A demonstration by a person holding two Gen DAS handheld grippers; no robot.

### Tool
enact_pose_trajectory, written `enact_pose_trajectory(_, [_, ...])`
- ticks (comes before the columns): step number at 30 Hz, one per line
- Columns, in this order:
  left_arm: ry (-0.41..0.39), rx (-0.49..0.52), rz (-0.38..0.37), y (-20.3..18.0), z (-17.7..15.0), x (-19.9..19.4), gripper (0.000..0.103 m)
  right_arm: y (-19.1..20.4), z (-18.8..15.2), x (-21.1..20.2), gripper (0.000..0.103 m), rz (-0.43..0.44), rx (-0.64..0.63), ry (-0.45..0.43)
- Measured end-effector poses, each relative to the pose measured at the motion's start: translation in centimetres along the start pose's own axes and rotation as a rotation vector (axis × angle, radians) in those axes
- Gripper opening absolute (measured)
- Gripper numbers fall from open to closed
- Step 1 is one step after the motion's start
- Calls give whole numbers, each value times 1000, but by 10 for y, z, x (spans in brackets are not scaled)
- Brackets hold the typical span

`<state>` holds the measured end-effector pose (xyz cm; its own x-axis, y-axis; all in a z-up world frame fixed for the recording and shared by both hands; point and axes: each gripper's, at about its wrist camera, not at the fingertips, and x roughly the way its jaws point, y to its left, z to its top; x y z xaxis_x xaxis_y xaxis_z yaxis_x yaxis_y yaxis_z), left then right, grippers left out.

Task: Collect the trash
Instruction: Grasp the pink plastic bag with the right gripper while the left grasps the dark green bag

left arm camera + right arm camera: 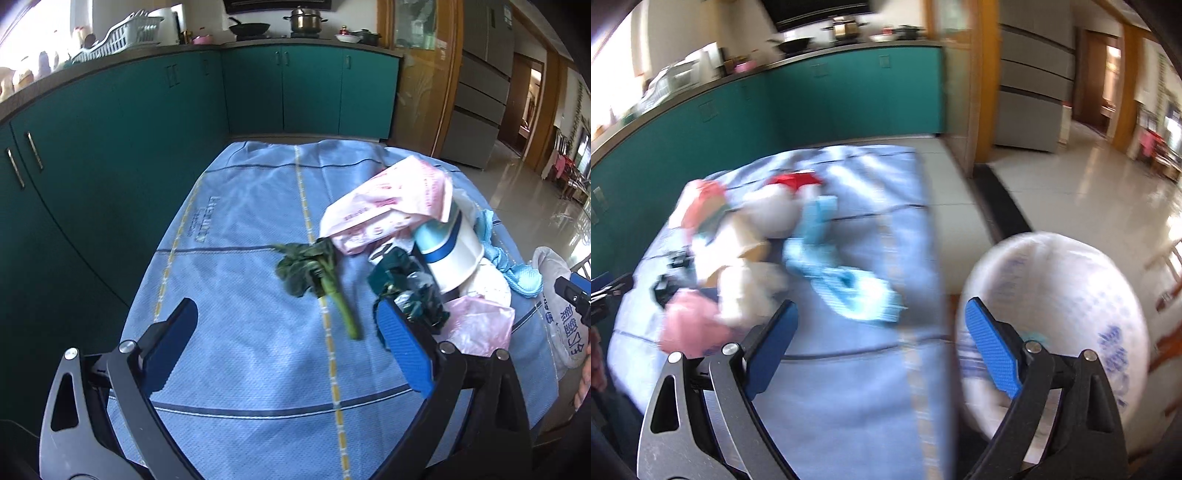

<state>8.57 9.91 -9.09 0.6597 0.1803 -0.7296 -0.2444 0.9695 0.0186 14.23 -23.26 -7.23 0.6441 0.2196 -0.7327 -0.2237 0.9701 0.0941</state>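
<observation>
On the blue tablecloth lies a leafy green vegetable stalk. To its right is a heap: a pink package, a white and blue paper cup, a dark green crumpled wrapper, a pink plastic bag and a light blue rag. My left gripper is open above the cloth, its right finger beside the dark wrapper and nothing between the fingers. The right wrist view is blurred. My right gripper is open over the table's right edge. A white printed plastic bag bulges just behind its right finger.
Teal cabinets with a cluttered counter run along the left and far sides. A grey fridge and glossy tiled floor lie to the right of the table. A red item sits at the far end of the heap.
</observation>
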Motion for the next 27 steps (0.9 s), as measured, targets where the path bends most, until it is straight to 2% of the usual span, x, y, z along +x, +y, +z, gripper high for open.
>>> enact_pose_trajectory(2, [15,-24,-2,10,-2,3,97,30,6,8,90,66,-47,8])
enact_pose_trajectory(5, [26,-42,4,19,-6,4,97,74,12,17,90,121,-135,13])
enact_pose_trajectory(9, [27,-32,16,26,-11,1,97,128,5,22,90,243,-255,44])
enact_pose_trajectory(11, [30,-34,21,30,-13,1,97,147,-2,29,89,248,-300,66])
enact_pose_trajectory(12, [33,-37,18,32,-13,1,97,154,-7,33,76,252,-320,82])
enact_pose_trajectory(13, [35,-43,14,34,-14,2,97,159,-10,36,57,261,-333,98])
enact_pose_trajectory(14, [37,-47,9,35,-14,2,97,162,-14,38,56,265,-344,112])
enact_pose_trajectory(17, [41,-50,-10,34,-15,3,97,162,-15,28,46,286,-355,98])
enact_pose_trajectory(18, [41,-50,-20,32,-14,3,97,157,-15,21,38,308,-349,91])
enact_pose_trajectory(21, [40,-44,-73,23,-10,6,97,139,-18,6,37,305,-316,80])
enact_pose_trajectory(25, [59,4,-148,-5,-2,17,97,97,-26,-2,38,216,-232,87])
enact_pose_trajectory(27, [68,44,-163,-23,1,24,97,79,-29,1,43,174,-179,107])
